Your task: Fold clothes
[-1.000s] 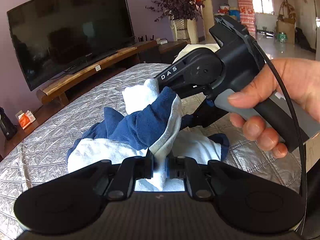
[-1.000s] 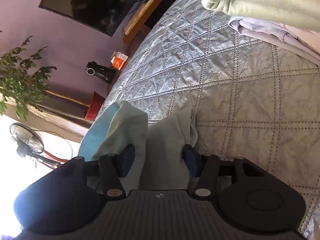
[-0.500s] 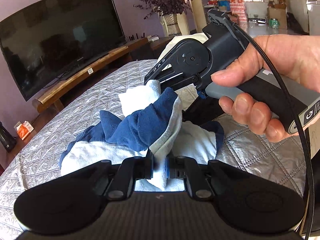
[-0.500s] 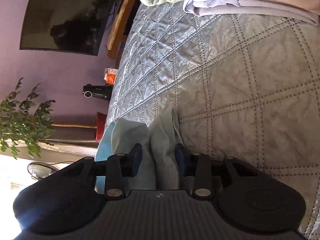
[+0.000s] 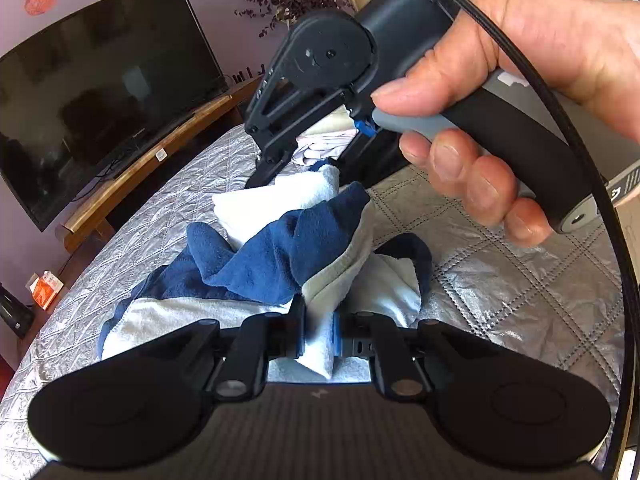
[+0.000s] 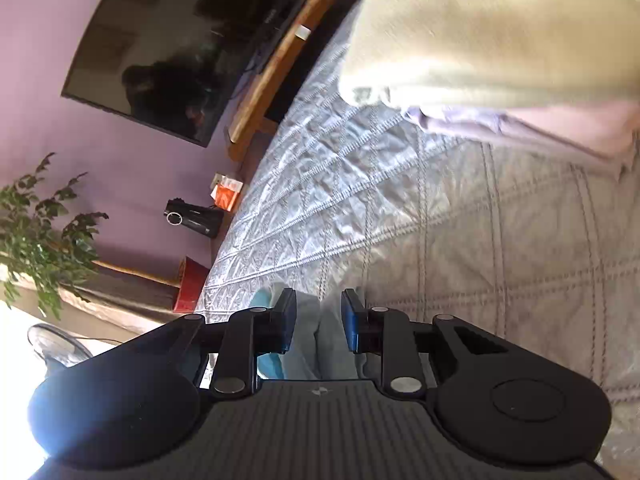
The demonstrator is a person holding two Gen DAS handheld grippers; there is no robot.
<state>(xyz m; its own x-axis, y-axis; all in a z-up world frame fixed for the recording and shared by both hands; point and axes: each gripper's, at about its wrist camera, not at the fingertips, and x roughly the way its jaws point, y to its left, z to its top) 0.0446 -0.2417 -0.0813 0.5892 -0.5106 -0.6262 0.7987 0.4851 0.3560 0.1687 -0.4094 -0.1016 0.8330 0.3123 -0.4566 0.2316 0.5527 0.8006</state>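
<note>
A navy and white fleece garment (image 5: pixel 280 256) lies bunched on the quilted grey bed (image 5: pixel 520 280). My left gripper (image 5: pixel 318 330) is shut on a white fold of it at the near edge. My right gripper, held by a hand, hangs over the garment's far end in the left wrist view (image 5: pixel 296 168). In the right wrist view the right gripper (image 6: pixel 319 320) is closed on a pale fold of the garment (image 6: pixel 320 340), tilted steeply over the bed.
A stack of folded clothes, cream on pink (image 6: pixel 500 60), sits on the bed beyond the right gripper. A large TV (image 5: pixel 100 100) on a wooden stand (image 5: pixel 160 160) runs along the bed's left side. Plants stand by the wall.
The right gripper's fingers have closed in on the pale fold and it has lifted and swung toward the folded stack. The left gripper keeps its hold.
</note>
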